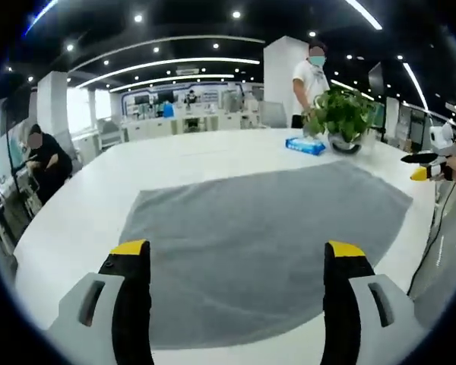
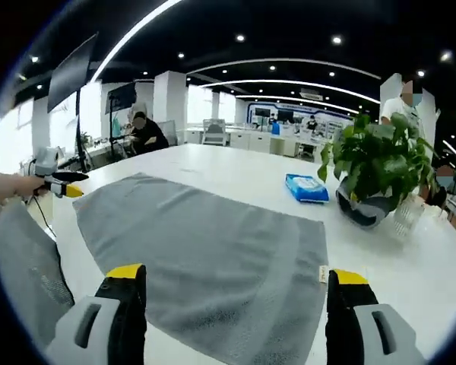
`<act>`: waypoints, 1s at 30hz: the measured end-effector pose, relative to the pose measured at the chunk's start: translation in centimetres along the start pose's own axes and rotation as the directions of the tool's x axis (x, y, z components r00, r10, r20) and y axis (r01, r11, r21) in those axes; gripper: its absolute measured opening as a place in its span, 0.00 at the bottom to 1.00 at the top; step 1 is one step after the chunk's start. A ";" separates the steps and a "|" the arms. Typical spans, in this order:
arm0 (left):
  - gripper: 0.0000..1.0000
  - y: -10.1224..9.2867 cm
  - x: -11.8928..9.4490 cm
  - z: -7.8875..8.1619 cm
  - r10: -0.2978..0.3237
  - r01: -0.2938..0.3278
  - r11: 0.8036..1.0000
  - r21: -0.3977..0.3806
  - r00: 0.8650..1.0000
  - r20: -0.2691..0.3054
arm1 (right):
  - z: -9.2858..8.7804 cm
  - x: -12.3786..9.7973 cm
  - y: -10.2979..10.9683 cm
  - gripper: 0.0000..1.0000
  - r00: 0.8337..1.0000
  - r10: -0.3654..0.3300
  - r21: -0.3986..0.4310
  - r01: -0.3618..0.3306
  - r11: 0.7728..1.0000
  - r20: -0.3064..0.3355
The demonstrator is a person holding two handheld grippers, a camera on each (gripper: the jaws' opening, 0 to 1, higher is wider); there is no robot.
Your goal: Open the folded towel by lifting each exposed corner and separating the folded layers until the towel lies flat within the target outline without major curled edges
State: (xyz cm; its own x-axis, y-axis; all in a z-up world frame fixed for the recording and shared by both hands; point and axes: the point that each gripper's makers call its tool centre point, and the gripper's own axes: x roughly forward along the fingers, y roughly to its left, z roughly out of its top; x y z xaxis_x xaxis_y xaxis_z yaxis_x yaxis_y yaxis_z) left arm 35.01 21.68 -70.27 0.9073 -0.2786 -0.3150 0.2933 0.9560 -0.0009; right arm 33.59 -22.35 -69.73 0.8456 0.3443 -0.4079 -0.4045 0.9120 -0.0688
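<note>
Fingers (image 1: 133,251) of both grippers spread, grasping nothing, above flat towel (image 1: 266,228) on bench (image 1: 76,220); next, only checking edges.

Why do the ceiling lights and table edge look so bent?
Left gripper view: fisheye lens bows the ceiling strips and the table edge. Right gripper view: same bending; the towel is evenly lit, without hard shadows, and the plant looks soft.

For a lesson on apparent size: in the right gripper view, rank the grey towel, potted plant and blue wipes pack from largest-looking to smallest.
1. Grey towel
2. Potted plant
3. Blue wipes pack
The towel lies nearest the camera, which exaggerates its lead.
</note>
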 end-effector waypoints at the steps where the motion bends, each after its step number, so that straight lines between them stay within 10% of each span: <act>1: 0.95 -0.2 -0.2 0.7 0.007 -0.007 1.000 0.002 1.000 0.029 | 0.4 -0.2 0.0 1.00 1.000 -0.008 0.004 0.008 1.000 0.017; 9: 0.92 -3.9 -2.3 5.1 0.001 -0.010 0.998 0.054 0.985 0.172 | 4.7 -2.8 2.7 1.00 0.981 -0.019 -0.029 0.025 0.999 0.193; 23: 0.95 -6.3 -4.8 5.0 -0.020 0.016 1.000 0.019 0.969 0.246 | 5.1 -4.0 5.2 1.00 0.959 0.004 -0.021 0.003 1.000 0.283; 26: 0.94 -7.1 -4.3 4.6 -0.041 0.013 0.991 0.136 0.978 0.205 | 4.6 -3.7 5.4 1.00 0.961 0.010 -0.028 -0.003 1.000 0.277; 30: 0.94 -8.0 -4.1 4.2 -0.079 0.059 0.992 0.109 0.979 0.191 | 3.9 -3.2 5.7 1.00 0.971 0.032 -0.058 -0.018 0.998 0.238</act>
State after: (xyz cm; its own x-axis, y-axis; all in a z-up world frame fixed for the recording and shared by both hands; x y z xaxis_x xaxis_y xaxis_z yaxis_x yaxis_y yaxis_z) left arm 30.25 14.81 -64.99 0.9221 -0.3654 -0.1272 0.3771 0.9224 0.0842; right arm 29.98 -17.40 -65.30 0.8911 0.4161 -0.1812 -0.4393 0.8911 -0.1137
